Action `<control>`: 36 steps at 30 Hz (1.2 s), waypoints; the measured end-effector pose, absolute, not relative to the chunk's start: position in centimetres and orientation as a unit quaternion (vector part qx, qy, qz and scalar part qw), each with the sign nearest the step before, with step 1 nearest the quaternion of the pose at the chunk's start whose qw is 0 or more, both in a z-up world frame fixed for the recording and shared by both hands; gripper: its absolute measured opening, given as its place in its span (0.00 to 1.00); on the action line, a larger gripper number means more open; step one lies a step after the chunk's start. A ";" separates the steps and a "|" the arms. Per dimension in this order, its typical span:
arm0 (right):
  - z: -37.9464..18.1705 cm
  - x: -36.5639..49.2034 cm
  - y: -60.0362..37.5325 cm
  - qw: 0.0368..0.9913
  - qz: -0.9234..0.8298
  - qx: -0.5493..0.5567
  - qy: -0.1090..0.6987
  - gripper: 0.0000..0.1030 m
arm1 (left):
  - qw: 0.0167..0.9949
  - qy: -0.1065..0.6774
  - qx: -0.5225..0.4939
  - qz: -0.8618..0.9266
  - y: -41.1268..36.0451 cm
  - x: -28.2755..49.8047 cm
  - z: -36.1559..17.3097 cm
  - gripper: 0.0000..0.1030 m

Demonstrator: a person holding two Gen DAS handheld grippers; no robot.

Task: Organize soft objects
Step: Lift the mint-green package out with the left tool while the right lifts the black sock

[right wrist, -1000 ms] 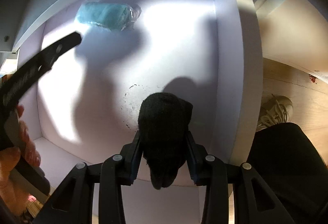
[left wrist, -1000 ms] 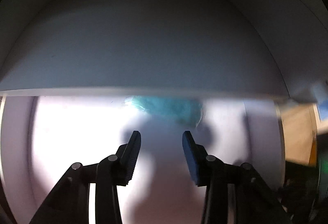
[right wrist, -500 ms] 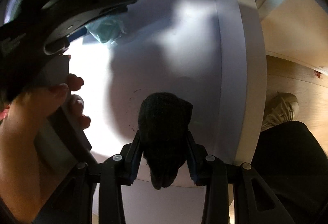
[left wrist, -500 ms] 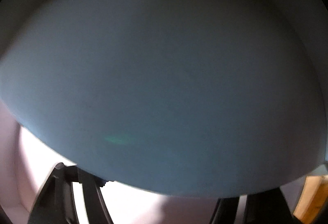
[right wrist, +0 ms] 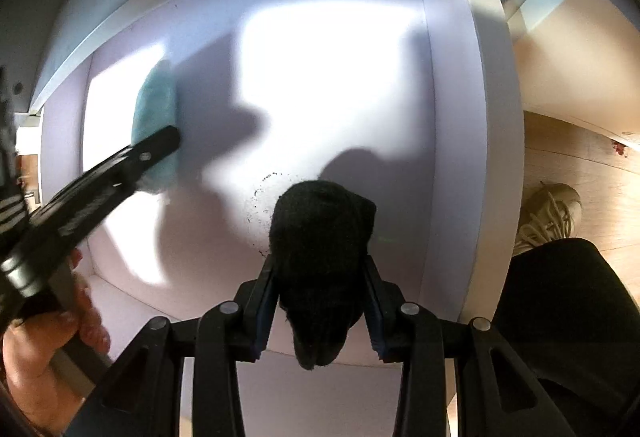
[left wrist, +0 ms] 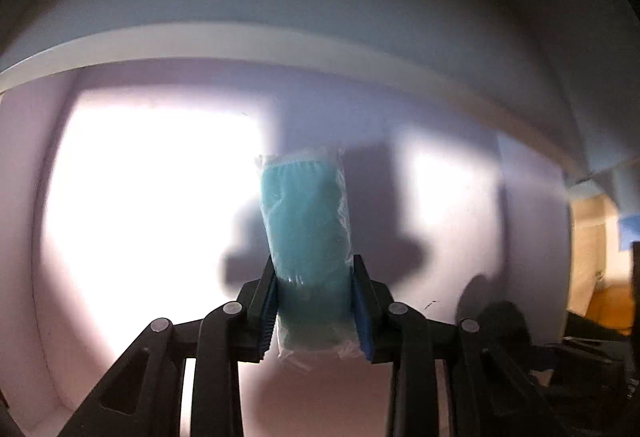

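Closing on the teal soft roll in clear plastic wrap, the left gripper now has it between its jaws, where a second ago it lay loose on the white shelf floor. Right of the roll, the right gripper grips a black fuzzy bundle. Nothing blocks either; a person's shoe stands beyond the shelf wall.

A plastic-wrapped teal bundle and a fuzzy black bundle hang above a white shelf.
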State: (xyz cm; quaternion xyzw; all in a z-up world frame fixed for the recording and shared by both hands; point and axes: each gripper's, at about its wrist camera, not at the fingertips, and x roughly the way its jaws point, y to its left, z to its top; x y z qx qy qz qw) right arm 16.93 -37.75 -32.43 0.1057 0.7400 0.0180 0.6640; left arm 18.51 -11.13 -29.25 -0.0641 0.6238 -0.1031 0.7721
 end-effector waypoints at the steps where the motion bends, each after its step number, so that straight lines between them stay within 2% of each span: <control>1: -32.4 17.0 -37.8 0.664 0.018 0.105 0.740 0.38 | 0.774 0.622 -0.062 -0.101 -11.7 17.5 -29.1 0.37; 3: -32.3 17.1 -37.9 0.664 0.017 0.103 0.741 0.38 | 0.778 0.619 -0.054 -0.096 -10.3 14.6 -28.3 0.40; 7: -31.0 18.3 -37.1 0.665 0.020 0.093 0.741 0.38 | 0.763 0.639 -0.038 -0.087 -13.3 13.9 -29.8 0.41; 8: -30.8 18.3 -37.0 0.664 0.021 0.088 0.742 0.38 | 0.754 0.651 -0.027 -0.087 -13.8 14.2 -30.2 0.39; 9: -30.7 18.3 -36.9 0.664 0.022 0.086 0.742 0.38 | 0.760 0.643 -0.009 -0.091 -14.2 14.0 -29.9 0.33; 12: -29.9 18.3 -36.7 0.668 0.025 0.086 0.739 0.38 | 0.748 0.652 -0.002 -0.122 -14.3 13.5 -29.6 0.28; 16: -28.7 17.8 -36.4 0.673 0.032 0.104 0.731 0.38 | 0.744 0.650 0.009 -0.156 -12.2 13.4 -28.4 0.26; 21: -26.7 17.1 -35.7 0.679 0.045 0.126 0.722 0.38 | 0.747 0.625 0.069 -0.214 -8.5 12.7 -25.1 0.26; 23: -26.3 16.4 -35.4 0.683 0.047 0.134 0.716 0.38 | 0.746 0.614 0.098 -0.238 -7.6 11.3 -25.1 0.26; 24: -26.0 15.9 -35.2 0.685 0.050 0.141 0.713 0.38 | 0.746 0.605 0.116 -0.254 -10.2 10.5 -25.6 0.26; 27: -24.7 15.1 -35.2 0.691 0.055 0.164 0.701 0.38 | 0.745 0.577 0.154 -0.298 -8.7 5.8 -22.5 0.26; 32: -23.3 14.3 -35.9 0.694 0.050 0.194 0.691 0.38 | 0.752 0.525 0.146 -0.371 -9.1 3.0 -17.3 0.26; 33: -23.8 13.2 -35.7 0.694 0.051 0.199 0.690 0.38 | 0.752 0.517 0.139 -0.384 -10.9 2.0 -19.4 0.26; 36: -23.4 13.0 -35.9 0.697 0.054 0.204 0.685 0.38 | 0.757 0.485 0.105 -0.426 -10.9 1.4 -15.3 0.26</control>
